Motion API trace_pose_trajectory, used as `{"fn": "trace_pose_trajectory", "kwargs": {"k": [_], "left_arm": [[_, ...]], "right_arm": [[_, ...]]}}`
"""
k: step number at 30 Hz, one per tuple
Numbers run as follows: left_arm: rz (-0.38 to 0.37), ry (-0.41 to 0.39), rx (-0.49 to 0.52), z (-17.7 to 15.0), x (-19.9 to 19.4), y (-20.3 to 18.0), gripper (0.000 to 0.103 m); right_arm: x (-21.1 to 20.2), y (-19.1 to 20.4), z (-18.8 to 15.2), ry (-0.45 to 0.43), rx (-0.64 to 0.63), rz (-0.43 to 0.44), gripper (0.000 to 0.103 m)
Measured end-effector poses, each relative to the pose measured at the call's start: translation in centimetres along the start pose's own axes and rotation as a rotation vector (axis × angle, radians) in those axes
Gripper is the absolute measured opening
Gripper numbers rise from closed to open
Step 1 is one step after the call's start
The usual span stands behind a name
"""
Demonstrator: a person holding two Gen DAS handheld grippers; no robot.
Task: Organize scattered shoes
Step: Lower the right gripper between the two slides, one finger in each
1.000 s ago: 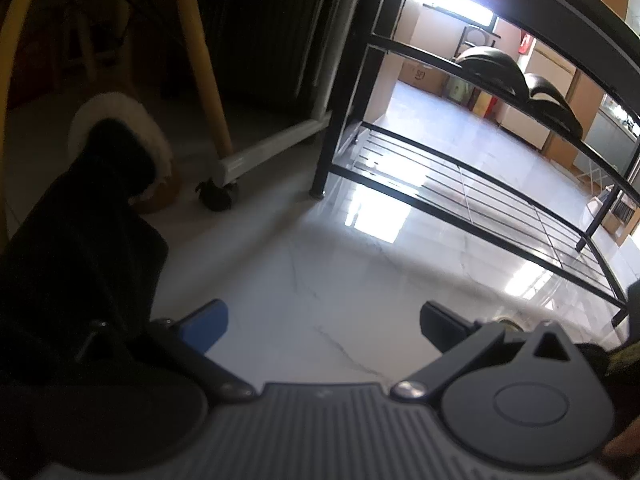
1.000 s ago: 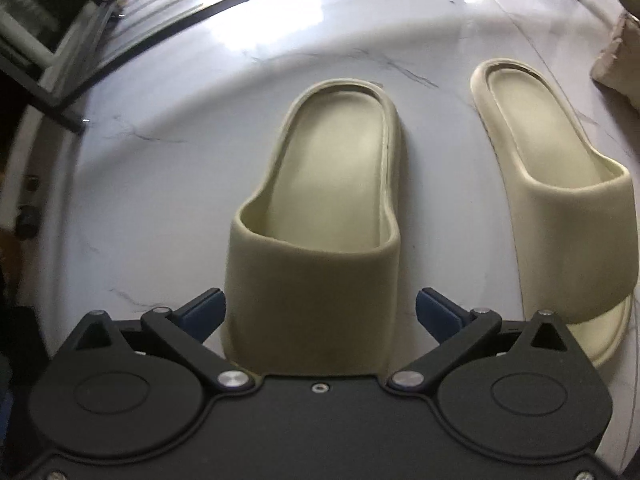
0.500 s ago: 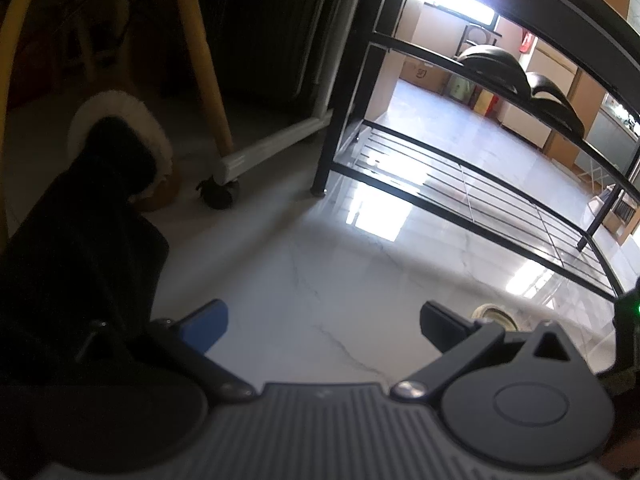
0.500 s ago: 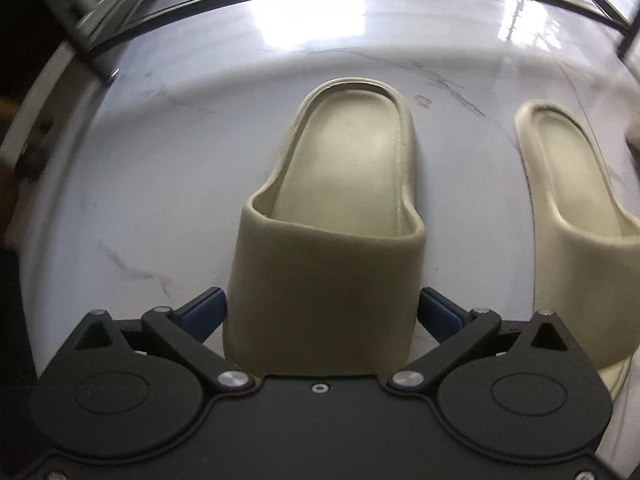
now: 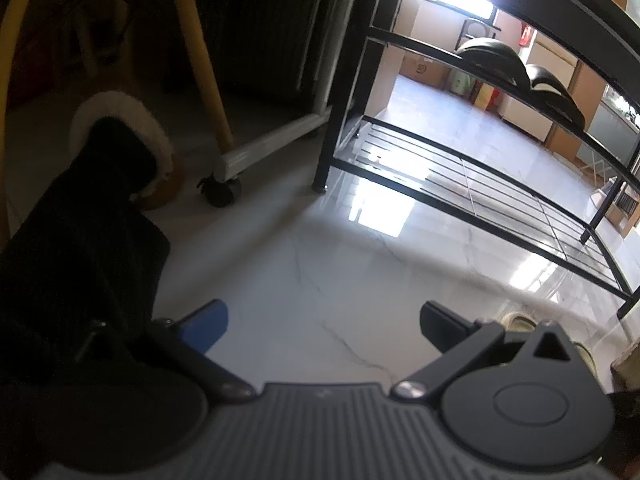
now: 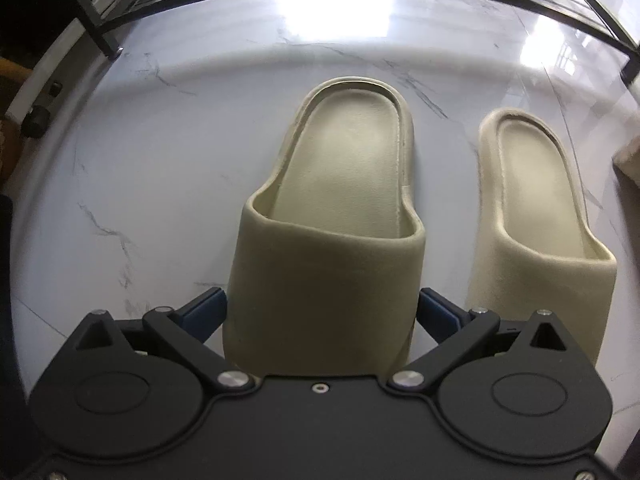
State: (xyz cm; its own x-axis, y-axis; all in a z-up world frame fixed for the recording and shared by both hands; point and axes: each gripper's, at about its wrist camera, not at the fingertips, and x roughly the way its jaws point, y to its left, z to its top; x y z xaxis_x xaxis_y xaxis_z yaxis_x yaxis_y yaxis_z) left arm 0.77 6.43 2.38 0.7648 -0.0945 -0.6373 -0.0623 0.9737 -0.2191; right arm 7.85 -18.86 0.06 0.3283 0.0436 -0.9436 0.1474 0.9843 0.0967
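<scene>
Right claw, fingers apart, straddles the toe strap of the near beige slide on the marble floor; its mate lies just right. Left claw hangs apart, empty. Black shoes occupy the far rack; both slides remain unshelved.

The two soft foam slides are a muted olive-beige: the nearer foam slide reads darker across its strap, the second foam slide paler and creamier. Beneath them the glossy marble floor is white with thin grey veins. The metal shoe rack is black, with two black shoes on it. A dark slipper with a white fleecy collar lies by a yellow pole.
</scene>
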Motion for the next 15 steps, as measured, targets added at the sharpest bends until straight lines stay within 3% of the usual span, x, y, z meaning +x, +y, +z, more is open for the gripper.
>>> {"fn": "trace_pose_trajectory", "kwargs": {"k": [5, 10, 15], "left_arm": [[0.004, 0.003, -0.006, 0.0, 0.0, 0.1, 0.102], [0.007, 0.006, -0.007, 0.0, 0.2, 0.1, 0.102], [0.008, 0.011, -0.005, -0.1, 0.3, 0.0, 0.102]], "right_arm": [[-1.7, -0.2, 0.2, -0.01, 0.006, 0.027, 0.103], [-6.4, -1.6, -0.1, -0.138, 0.008, 0.135, 0.103], [-8.3, -4.2, -3.6, -0.192, -0.075, 0.124, 0.103]]}}
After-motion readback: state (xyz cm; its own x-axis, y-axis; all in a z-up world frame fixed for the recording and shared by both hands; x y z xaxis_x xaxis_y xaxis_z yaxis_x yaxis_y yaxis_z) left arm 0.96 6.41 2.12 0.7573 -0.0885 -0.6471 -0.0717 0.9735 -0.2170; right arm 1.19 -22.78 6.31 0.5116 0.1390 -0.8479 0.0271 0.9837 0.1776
